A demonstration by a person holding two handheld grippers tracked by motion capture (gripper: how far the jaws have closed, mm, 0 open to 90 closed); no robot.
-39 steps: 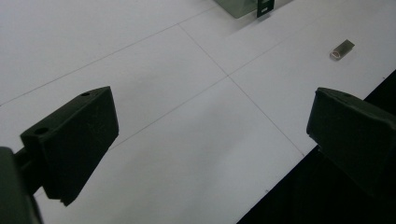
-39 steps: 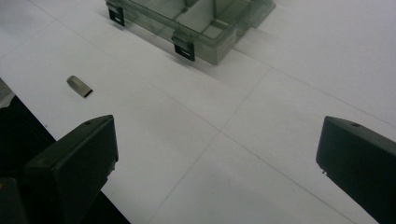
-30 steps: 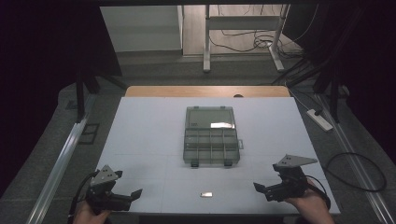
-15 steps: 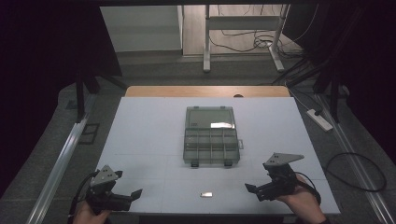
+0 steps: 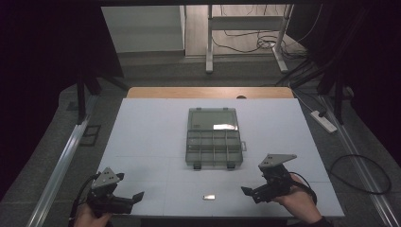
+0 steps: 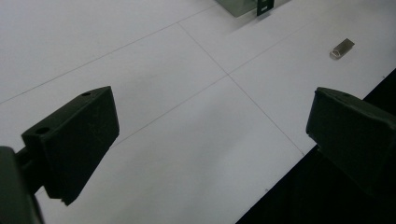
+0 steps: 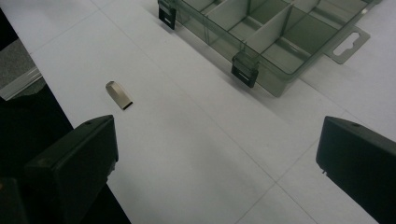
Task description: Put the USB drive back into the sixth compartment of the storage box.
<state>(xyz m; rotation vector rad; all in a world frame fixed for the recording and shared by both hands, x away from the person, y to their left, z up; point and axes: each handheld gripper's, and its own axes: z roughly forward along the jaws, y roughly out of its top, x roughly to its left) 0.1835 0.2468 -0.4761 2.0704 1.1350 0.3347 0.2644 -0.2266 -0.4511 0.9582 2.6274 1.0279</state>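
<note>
the left gripper is held at the table's near edge, at about 7 o'clock in the high view, its jaws spread wide with nothing between them; in the left gripper view its jaws are seen parted over bare white table, and one jaw hangs past the near edge over the dark. the right gripper is held at about 5 o'clock, low over the table and pointed toward the middle, its jaws likewise spread and empty; a hand is wrapped round its body and a grey plate is carried on its top. in the right gripper view the jaws are seen wide apart above the bare surface. between the two grippers, at about 6 o'clock and close to the near edge, a small metal piece lies flat on the table, nearer the right gripper than the left and touched by neither; it is seen at 10 o'clock in the right gripper view and at 1 o'clock in the left gripper view. farther off, near the table's middle, a clear box lies open, its lid laid back on the far side, its divided compartments toward the near side, two dark latches on its near wall. beyond the table, at 12 o'clock, a wooden strip and floor cables are seen.
</note>
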